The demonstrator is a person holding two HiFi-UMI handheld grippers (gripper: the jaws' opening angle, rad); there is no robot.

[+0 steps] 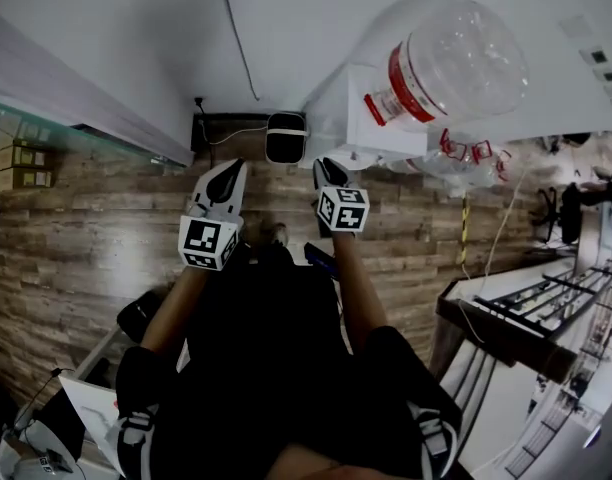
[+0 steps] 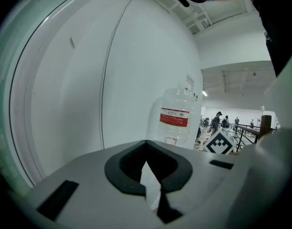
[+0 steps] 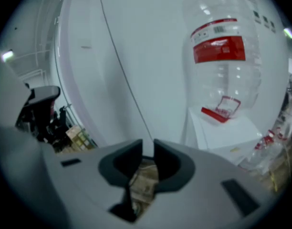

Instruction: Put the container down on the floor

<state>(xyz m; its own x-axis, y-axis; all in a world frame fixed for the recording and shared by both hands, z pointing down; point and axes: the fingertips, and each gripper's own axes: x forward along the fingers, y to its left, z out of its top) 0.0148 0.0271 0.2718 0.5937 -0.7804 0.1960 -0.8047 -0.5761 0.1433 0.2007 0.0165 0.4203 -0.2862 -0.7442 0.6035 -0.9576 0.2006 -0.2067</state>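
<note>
1. Left tool (image 1: 229, 168): in the left gripper view I read its jaws as closed, dark tips meeting at a point (image 2: 146, 142). Only white wall shows through the wedge behind the tips, so it has hold of nothing.
2. Right tool (image 1: 326, 165): in the right gripper view the jaws stand a narrow slit apart (image 3: 148, 146). Only wall and wooden floor (image 1: 106, 228) show through the slit, so this tool is empty too.
3. Container (image 1: 456, 63): a large clear bottle with a red label. It stands neck-down on a white dispenser (image 1: 351, 118) set against the wall, off the floor. It also appears in the left gripper view (image 2: 177, 116) and the right gripper view (image 3: 224, 56).
4. Relative position: I hold both tools side by side, pointing toward the base of the wall. The container lies ahead and to their right, well apart from both. Neither tool touches it.
</note>
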